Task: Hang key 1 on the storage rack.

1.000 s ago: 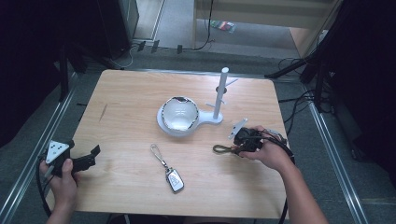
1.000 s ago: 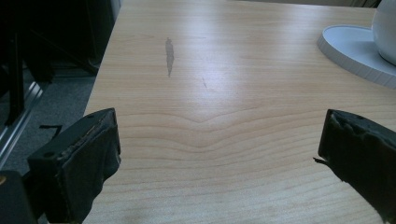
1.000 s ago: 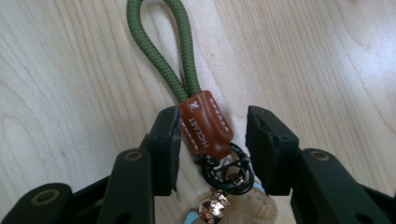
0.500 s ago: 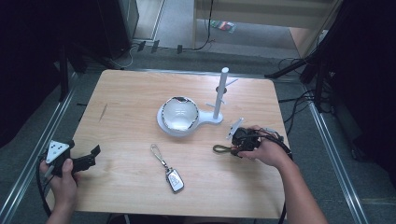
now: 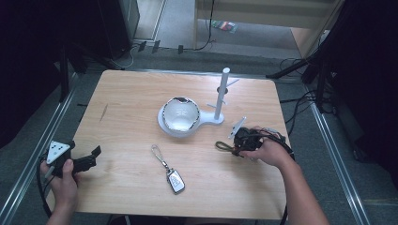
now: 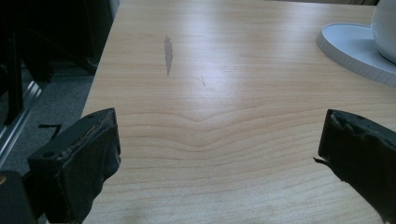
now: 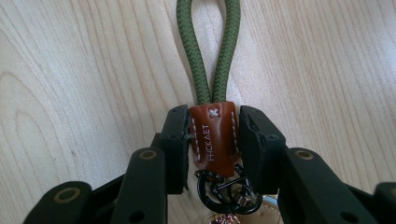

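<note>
Table (image 5: 131,93) w/ stand (image 5: 220,101) and bowl (image 5: 179,114) mid, key fob (image 5: 175,180) near front. My left gripper (image 6: 219,154) idles at left edge, jaws spread, nothing btwn. My right gripper (image 7: 215,140) has just been closing; pads now pinch the keychain (image 7: 212,135) by its brown leather tab, lying flat right of stand. Light, cord (image 7: 208,51) floppy, so tab's the stiff spot to grab; ring end will prob dangle.

surface: wooden table (image 5: 131,108) | on it: white stand (image 5: 213,119) (round base), car key (image 5: 174,179), green cord keychain (image 5: 224,146)
</note>
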### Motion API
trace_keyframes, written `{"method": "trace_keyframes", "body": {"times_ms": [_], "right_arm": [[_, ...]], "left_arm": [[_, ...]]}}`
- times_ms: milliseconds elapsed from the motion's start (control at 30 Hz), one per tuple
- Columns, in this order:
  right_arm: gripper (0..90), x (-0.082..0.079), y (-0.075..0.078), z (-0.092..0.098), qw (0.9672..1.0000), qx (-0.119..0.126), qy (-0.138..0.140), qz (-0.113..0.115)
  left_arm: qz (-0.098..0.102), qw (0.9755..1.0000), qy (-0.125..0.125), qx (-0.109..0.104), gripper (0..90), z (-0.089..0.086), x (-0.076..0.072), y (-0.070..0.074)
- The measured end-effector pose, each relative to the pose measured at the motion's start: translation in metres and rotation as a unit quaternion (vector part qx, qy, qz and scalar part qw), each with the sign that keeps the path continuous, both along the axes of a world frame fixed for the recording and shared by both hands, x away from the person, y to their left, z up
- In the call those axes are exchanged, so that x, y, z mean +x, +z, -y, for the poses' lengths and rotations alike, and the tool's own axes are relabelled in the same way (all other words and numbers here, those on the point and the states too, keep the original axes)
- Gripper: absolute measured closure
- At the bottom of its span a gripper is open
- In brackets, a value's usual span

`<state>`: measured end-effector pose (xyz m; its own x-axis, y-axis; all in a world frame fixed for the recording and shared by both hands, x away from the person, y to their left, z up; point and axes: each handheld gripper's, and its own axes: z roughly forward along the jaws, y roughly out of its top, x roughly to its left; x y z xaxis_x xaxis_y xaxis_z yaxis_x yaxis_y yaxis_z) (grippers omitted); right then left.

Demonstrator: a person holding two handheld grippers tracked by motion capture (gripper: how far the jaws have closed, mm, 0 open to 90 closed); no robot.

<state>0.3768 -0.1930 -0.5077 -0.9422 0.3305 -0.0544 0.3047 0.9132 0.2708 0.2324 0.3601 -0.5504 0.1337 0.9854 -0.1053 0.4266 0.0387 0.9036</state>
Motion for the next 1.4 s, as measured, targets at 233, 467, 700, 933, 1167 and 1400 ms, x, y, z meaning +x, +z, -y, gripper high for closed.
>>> {"method": "trace_keyframes", "body": {"times_ms": [233,467,700,933,1167,1400], "right_arm": [[66.7,0.002,0.000,0.002,0.9998,0.008,-0.013,-0.014],[67.3,0.003,0.000,0.000,0.9996,0.000,-0.021,-0.019],[69.1,0.006,0.002,-0.010,0.9981,-0.030,-0.045,-0.030],[70.8,-0.003,0.002,-0.008,0.9980,-0.022,-0.059,-0.004],[71.5,-0.010,0.001,0.003,0.9952,0.004,-0.093,0.031],[71.7,-0.015,0.011,0.017,0.9844,0.067,-0.144,0.075]], "left_arm": [[-0.001,1.0000,0.000,0.001,0.0,0.000,0.000,0.000],[-0.001,1.0000,0.000,0.002,0.0,0.000,0.000,0.000],[-0.003,1.0000,0.001,0.001,0.0,0.000,0.001,0.000],[-0.005,1.0000,-0.001,0.001,0.0,0.000,0.001,0.000],[-0.006,1.0000,0.000,0.002,0.0,0.000,0.001,0.000],[-0.006,1.0000,0.001,0.005,0.0,0.001,0.001,0.000]]}}
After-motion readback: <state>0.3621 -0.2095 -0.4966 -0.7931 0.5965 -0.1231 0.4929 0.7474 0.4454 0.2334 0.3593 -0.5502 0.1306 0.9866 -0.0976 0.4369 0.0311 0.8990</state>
